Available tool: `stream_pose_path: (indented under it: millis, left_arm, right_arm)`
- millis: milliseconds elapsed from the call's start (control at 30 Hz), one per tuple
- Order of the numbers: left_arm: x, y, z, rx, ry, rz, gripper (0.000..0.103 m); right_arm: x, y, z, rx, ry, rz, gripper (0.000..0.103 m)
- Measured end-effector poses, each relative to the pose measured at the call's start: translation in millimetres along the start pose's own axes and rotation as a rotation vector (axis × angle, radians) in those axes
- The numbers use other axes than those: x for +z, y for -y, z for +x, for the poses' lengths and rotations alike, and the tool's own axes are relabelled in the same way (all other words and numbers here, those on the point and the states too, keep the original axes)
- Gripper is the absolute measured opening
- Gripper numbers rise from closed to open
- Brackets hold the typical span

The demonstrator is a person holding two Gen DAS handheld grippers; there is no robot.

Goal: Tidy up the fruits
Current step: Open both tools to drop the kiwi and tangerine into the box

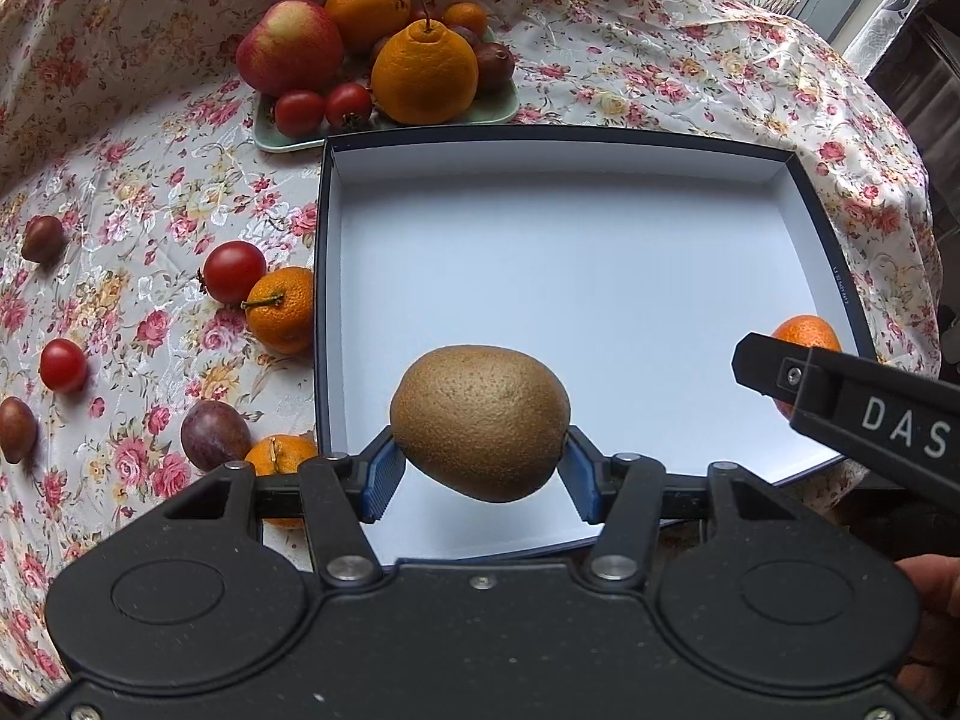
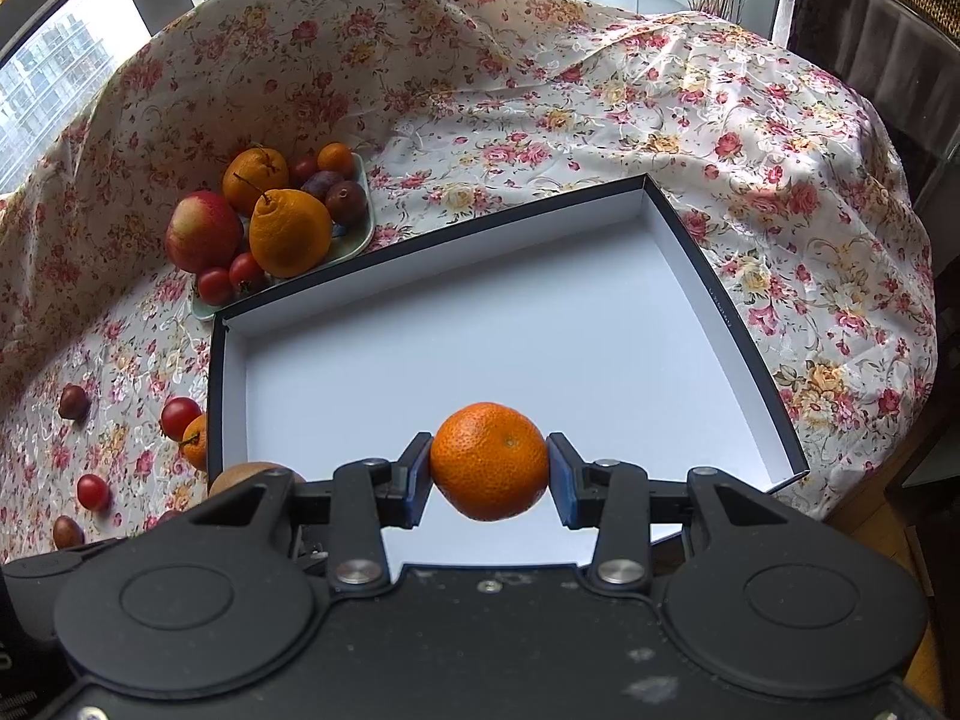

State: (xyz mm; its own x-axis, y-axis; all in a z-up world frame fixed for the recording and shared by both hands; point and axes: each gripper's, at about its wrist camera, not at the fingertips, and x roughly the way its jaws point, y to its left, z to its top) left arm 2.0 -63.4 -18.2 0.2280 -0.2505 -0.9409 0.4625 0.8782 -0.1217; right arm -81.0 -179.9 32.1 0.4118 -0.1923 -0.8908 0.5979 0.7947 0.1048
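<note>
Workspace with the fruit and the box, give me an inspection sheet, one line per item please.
Surface: table under a floral tablecloth, draped up at the back.
Job's things: open box, white inside, nothing lying in it; kiwi and mandarin held above it.
Clutter: green tray piled with an apple, big oranges, tomatoes and plums; loose tomatoes, plums and mandarins left of the box.
Grippers: left tool shut on the kiwi; right tool shut on the mandarin.
Cables: nothing seen.
Surroundings: windows behind, dark furniture at right.

Plate point(image 1: 384, 132) behind box point(image 1: 324, 300); loose fruit left.
</note>
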Motion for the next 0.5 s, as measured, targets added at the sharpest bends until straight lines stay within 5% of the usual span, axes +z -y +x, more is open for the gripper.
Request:
stream_pose_path:
  millis: [267,500]
  left_arm:
    - [1,2,4,-0.014,-0.020,0.008,0.060]
    - [1,16,-12,0.034,0.083,0.087,0.059]
  right_arm:
    - [0,6,0,-0.014,-0.003,0.025,0.043]
    - [0,11,-4,-0.023,0.030,0.047,0.043]
